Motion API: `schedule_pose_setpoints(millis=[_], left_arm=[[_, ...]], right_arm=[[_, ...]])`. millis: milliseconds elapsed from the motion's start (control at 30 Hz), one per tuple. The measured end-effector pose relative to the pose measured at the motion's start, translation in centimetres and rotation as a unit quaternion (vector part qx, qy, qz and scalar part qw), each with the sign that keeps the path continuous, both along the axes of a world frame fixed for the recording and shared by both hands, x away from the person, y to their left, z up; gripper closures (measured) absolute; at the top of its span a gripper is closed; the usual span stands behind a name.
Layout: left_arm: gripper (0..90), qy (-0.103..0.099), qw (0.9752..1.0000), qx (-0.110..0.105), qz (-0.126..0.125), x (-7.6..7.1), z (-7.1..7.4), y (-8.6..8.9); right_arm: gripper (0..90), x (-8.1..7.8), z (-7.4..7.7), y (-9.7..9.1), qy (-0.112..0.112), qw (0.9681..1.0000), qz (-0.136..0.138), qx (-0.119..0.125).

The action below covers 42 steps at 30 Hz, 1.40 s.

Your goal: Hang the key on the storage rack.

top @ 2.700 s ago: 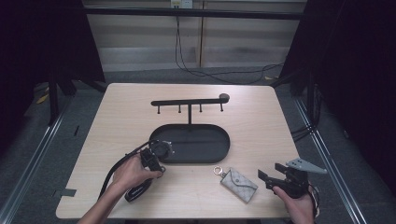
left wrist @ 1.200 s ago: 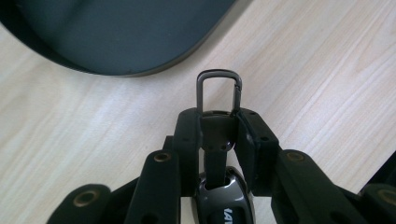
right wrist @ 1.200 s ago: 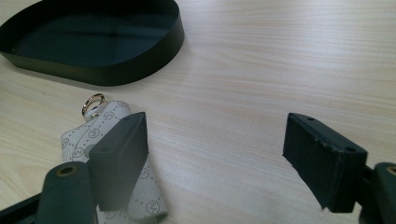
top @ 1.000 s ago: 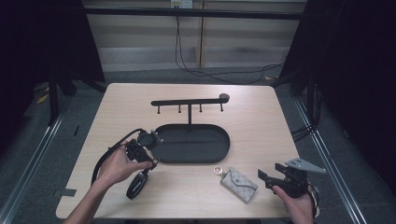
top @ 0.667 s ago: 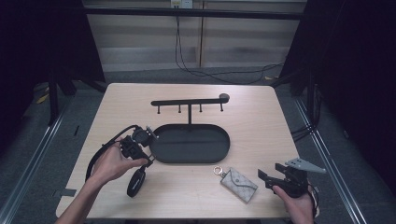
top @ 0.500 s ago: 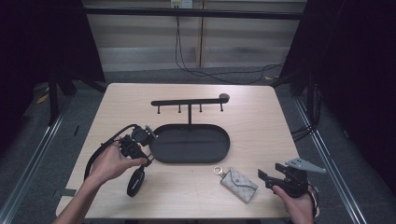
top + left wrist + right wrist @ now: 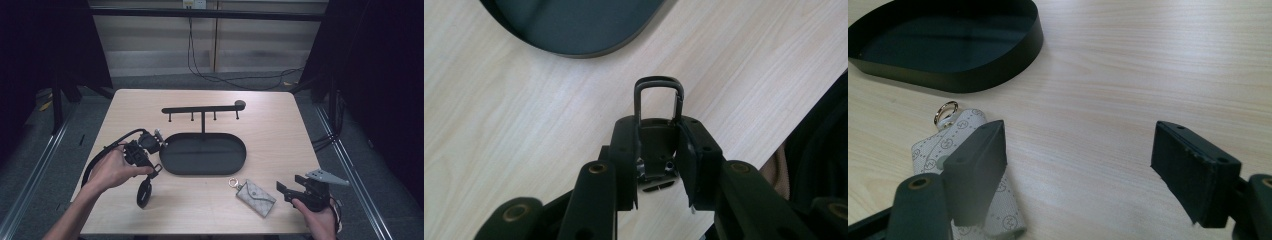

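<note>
Nearest the person, the right claw [image 7: 290, 190] sits low at the front corner of the bench [image 7: 270, 125], jaws spread wide with nothing between them. They face the patterned key pouch [image 7: 256, 196] lying flat just beside, its metal ring [image 7: 945, 112] turned toward the tray. That reads as a hand parked and ready, pouch within easy reach for its turn.

Across on the other side, the left claw [image 7: 150, 145] is clamped tight on a black key fob [image 7: 656, 142], pinching the body so the carabiner loop [image 7: 659, 95] sticks clear beyond the jaw tips. Smart grip: the loop stays free to catch a peg. A black strap [image 7: 144, 192] hangs from the hand down to the bench.

Just beyond, the black oval tray [image 7: 205, 154] lies open, and from its far rim the hanger bar [image 7: 202, 108] rises with four short pegs underneath. My guess is the fob is bound for one of those pegs.
</note>
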<state>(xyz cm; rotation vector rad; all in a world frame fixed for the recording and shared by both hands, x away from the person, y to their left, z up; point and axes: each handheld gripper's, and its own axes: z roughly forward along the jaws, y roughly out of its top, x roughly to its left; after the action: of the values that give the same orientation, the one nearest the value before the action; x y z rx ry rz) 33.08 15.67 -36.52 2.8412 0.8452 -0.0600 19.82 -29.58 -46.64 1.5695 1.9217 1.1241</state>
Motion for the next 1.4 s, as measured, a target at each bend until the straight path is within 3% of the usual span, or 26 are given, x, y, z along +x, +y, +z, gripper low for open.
schedule_pose_setpoints(millis=[400, 667, 1400], left_arm=[[70.8, 0.011, 0.9999, 0.001, 0.006, 0.8, 1.6, 0.9], [70.7, 0.006, 0.9999, 0.007, 0.010, 0.7, 2.6, 1.0], [70.7, -0.005, 0.9992, 0.003, 0.040, 3.0, 5.8, 0.0]], right_arm=[[22.1, 0.0, 0.0, 0.0, 0.000, 1.0000, -0.001, 0.000], [22.1, 0.0, 0.0, 0.0, 0.002, 1.0000, 0.000, -0.001], [22.1, 0.1, -0.1, 0.0, 0.006, 1.0000, 0.001, 0.001]])
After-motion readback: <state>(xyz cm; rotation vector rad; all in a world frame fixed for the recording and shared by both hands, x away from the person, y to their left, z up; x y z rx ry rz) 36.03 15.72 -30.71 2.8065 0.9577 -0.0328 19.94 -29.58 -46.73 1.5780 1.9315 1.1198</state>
